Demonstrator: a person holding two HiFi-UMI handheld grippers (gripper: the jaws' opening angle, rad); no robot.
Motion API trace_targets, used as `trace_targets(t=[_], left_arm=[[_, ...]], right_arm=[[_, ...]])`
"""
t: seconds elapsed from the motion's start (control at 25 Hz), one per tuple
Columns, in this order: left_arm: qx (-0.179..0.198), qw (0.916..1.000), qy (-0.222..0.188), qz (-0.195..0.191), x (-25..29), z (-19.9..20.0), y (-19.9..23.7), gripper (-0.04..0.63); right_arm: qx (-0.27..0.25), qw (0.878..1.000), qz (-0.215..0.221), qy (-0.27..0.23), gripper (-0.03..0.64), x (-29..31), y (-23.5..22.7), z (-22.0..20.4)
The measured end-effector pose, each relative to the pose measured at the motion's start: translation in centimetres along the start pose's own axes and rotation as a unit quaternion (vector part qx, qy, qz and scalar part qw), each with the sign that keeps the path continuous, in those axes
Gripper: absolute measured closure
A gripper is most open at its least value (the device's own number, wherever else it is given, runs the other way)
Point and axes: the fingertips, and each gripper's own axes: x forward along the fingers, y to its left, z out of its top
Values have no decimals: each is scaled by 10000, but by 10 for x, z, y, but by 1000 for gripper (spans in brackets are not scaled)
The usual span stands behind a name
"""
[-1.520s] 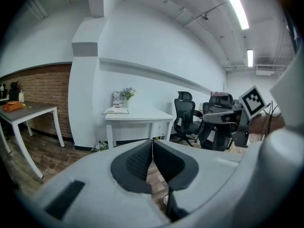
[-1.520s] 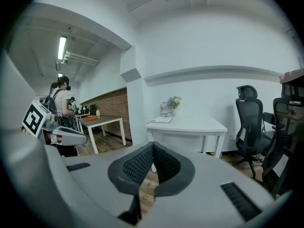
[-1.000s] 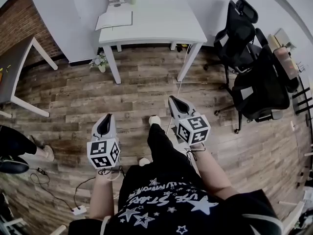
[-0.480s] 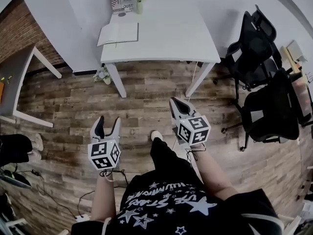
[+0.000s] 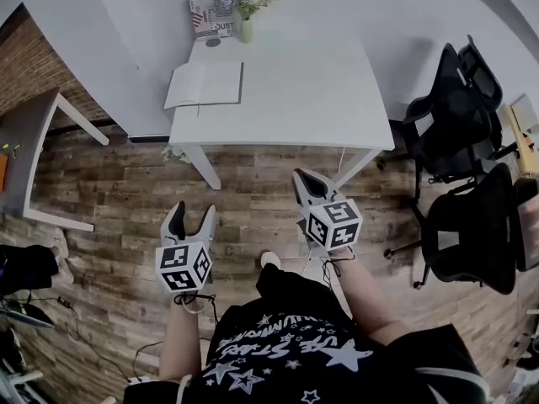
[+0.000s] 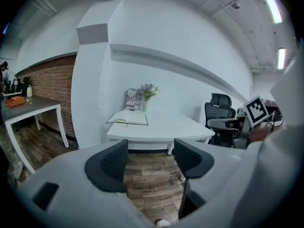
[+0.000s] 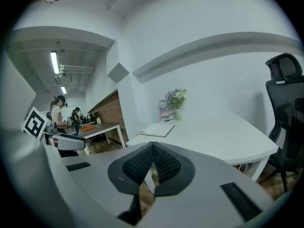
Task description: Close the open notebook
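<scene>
The open notebook (image 5: 205, 84) is lying flat, pages up, on the far left part of the white table (image 5: 295, 82), near its left edge. A vase of flowers (image 5: 245, 25) and a printed card (image 5: 205, 11) are standing just behind it against the wall. Neither gripper is touching the notebook; both are hanging over the wooden floor (image 5: 126, 183), well short of the table's front edge, with the person's legs below them in the head view. The left gripper (image 5: 190, 219) is pointing toward the table, and its jaws are opening: in the left gripper view the two dark pads (image 6: 107, 164) are standing apart with only floor and the table's front showing between them, so nothing is being held. The right gripper (image 5: 305, 180) is being held slightly further forward, beside the table's right front leg. In the right gripper view its jaws are meeting at the tips, with no object between them, and the notebook is showing beyond them on the tabletop. Two black office chairs (image 5: 446, 112) are standing to the right of the table, and a second table (image 5: 34, 141) is standing to the left by the brick wall.
</scene>
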Motion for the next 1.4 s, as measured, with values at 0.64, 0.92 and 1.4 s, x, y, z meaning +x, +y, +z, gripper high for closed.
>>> trace_targets(t=[0.64,0.92,1.4], left_arm=[[25,9988,256,412,81,33,18,291],[-95,9982,332,491,106,35,60,291],[-90,9995,276,-82,216,91,142,291]], right_arm=[[290,9989,370,4,615,100,-57,27],[209,9988,415,127,614,140,-44,28],[105,9995,-278,109,614,234,-59,69]])
